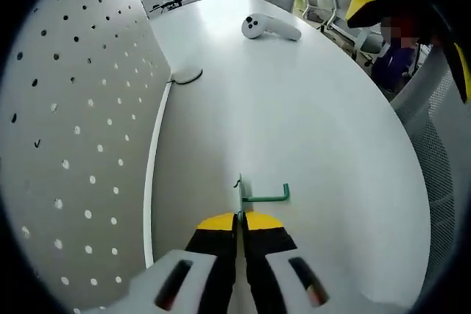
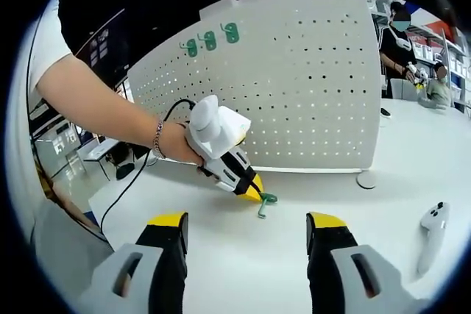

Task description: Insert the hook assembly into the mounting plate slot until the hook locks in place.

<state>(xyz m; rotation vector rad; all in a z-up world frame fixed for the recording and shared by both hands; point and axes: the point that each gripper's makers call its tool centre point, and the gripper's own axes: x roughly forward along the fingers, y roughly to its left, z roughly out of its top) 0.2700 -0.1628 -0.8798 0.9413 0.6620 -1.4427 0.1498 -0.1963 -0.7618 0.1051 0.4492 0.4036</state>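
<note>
A green wire hook [image 1: 259, 195] is pinched by its flat end between the yellow tips of my left gripper [image 1: 240, 218], just above the white table. The white pegboard mounting plate [image 1: 73, 130] stands upright to the left of it, a short way off. In the right gripper view the same left gripper [image 2: 250, 185], held in a person's hand, carries the green hook [image 2: 263, 204] in front of the pegboard [image 2: 294, 86]. Three green hooks [image 2: 210, 40] hang near the board's top left. My right gripper [image 2: 246, 237] stands open with nothing between its jaws.
A white controller [image 1: 268, 27] lies far out on the table [image 1: 309, 123], seen also as a controller [image 2: 430, 237] at the right. A black cable [image 1: 188, 75] lies by the board's base. Chairs and a person stand past the table's far edge.
</note>
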